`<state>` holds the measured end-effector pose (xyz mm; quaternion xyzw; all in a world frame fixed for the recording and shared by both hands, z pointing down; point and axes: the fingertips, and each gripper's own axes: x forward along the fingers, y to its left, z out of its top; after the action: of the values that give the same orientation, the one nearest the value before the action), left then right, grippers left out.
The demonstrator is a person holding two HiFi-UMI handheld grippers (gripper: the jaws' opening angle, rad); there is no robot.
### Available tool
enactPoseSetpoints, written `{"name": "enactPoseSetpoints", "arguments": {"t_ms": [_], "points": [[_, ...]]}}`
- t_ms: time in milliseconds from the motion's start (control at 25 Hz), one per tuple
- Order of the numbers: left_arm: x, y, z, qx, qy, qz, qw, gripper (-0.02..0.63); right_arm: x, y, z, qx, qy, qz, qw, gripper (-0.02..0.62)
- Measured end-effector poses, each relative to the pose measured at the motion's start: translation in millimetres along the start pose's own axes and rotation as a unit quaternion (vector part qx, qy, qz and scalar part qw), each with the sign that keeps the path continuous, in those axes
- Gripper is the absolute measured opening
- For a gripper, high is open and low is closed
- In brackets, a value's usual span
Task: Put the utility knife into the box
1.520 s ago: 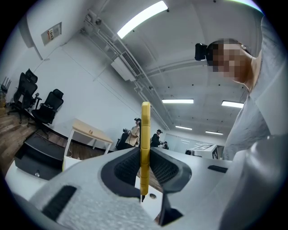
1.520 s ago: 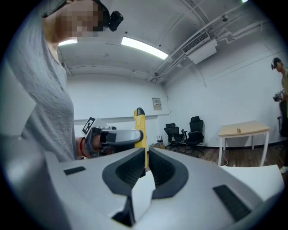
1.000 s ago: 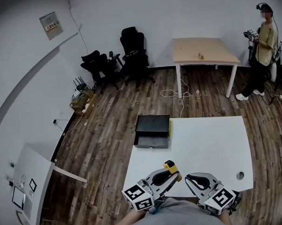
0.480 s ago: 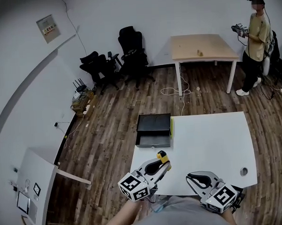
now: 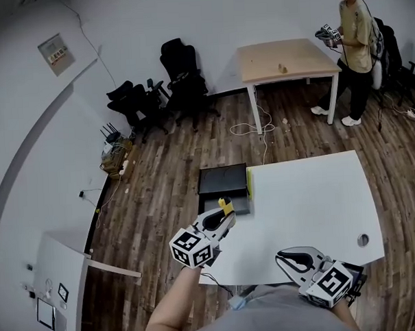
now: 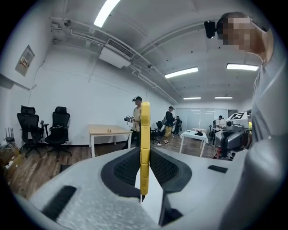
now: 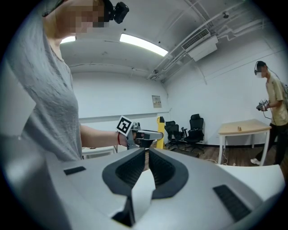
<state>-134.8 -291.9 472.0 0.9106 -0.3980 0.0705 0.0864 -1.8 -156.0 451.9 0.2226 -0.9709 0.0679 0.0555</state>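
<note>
Left gripper (image 5: 222, 219) clamped on utility knife (image 6: 144, 134), held upright, seemingly over box (image 5: 222, 180) edge

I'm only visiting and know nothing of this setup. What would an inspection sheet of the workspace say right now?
Surface: white table, bare apart from a round hole near its right edge.
Job's things: yellow utility knife in the left gripper; black box beside the table's far left corner.
Clutter: nothing seen on the white table.
Grippers: left shut on the knife, close to the box; right gripper fingers together, empty.
Cables: white cable loose on the wood floor.
Surroundings: wooden table, black office chairs, a person standing.
</note>
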Motion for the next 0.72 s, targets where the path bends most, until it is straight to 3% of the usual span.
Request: {"name": "enactPoseSetpoints", "arguments": {"t_ms": [360,720], "points": [[22.6,36.8,-15.3,0.010,0.043,0.004,0.9990,0.075,3.2,-10.4,4.3,0.002,0.015,-0.027,1.000,0.037],[46.4,71.8,-45.0,0.068,0.121,-0.006,0.9903,0.075,9.9,-12.2,1.0,0.010,0.022,-0.019,1.000,0.037]]}}
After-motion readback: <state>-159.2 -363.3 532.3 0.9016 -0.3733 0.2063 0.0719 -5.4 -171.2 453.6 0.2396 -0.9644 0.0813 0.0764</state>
